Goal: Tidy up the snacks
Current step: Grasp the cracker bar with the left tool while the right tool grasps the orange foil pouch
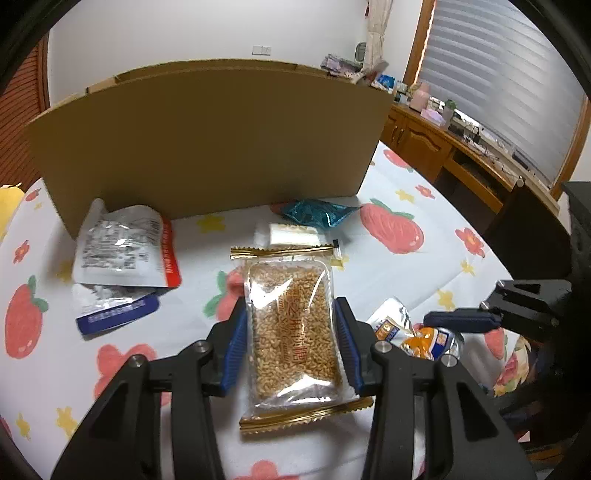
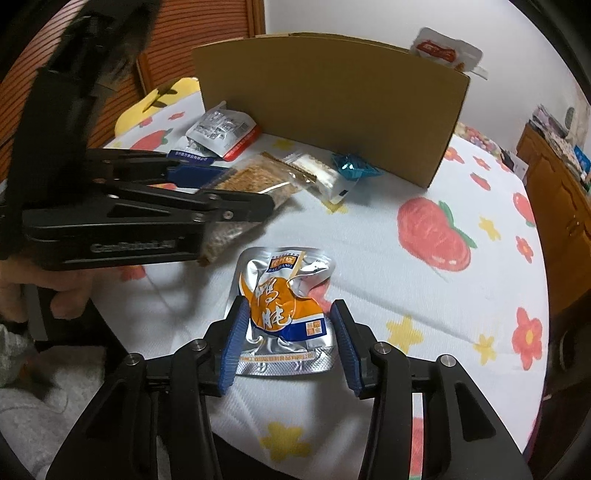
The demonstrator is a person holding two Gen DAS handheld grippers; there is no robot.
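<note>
Both tools astride packets: left tool [image 1: 291,339] pinching grain bar [image 1: 291,325], right tool [image 2: 290,343] loose around orange pouch [image 2: 284,306].

**Bedroom backdrop beyond your jaws**

Ahead of your jaws you face a plain white wall [image 1: 184,33] carrying a small switch plate [image 1: 261,49]. To their right, a window with closed striped blinds [image 1: 506,81] in a wooden frame sits above a cluttered wooden cabinet [image 1: 424,142]. To their left stands a slatted reddish wooden door [image 2: 207,22]. Under them spreads a white strawberry-and-flower print cloth [image 2: 443,280].
</note>
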